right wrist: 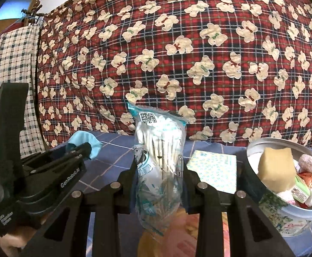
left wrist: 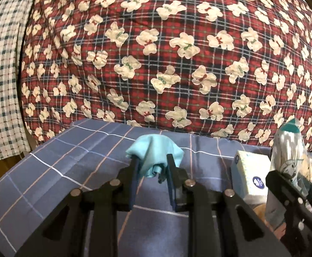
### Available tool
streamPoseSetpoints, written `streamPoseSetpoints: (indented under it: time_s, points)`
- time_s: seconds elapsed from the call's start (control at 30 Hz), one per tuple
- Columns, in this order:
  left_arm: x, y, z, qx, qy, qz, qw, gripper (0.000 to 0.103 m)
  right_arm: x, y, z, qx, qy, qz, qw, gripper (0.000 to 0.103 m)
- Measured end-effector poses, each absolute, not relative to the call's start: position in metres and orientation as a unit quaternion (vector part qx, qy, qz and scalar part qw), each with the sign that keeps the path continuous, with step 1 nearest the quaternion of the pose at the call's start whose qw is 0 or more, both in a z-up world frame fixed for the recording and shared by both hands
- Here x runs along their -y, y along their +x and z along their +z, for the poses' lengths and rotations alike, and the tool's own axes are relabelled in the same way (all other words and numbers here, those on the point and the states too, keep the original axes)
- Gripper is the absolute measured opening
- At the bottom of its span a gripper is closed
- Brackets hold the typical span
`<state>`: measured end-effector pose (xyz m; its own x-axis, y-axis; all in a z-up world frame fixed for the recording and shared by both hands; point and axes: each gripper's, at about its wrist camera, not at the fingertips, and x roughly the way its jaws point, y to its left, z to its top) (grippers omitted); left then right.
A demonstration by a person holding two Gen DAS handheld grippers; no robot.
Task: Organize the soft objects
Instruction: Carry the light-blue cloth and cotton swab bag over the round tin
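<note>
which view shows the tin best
The right wrist view. The tin sits at lower right with its rim and printed wall visible, holding a tan sponge and other soft items. The left wrist view does not show it clearly; the bag and right gripper fill that corner.

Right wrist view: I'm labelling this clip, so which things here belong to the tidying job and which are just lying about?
In the job:
- bag of cotton swabs, gripped in the right claw
- teal cloth, pinched in the left claw
- round tin holding a tan sponge and other soft bits
- tissue pack

Just lying about:
- bear-print quilt
- checked cloth on a hanger
- blue plaid sheet
</note>
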<state>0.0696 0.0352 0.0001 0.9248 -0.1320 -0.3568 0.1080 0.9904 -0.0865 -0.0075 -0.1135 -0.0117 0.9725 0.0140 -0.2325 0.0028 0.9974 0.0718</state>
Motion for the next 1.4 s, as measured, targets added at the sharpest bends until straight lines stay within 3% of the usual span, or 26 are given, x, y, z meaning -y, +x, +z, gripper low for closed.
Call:
streamPoseSetpoints:
  time_s: [1.4]
  points:
    - [0.068,-0.023,0.010,-0.133,-0.014,-0.098,0.986,0.022,0.234,-0.094,-0.017,-0.069,0.010,-0.084,0.994,0.035]
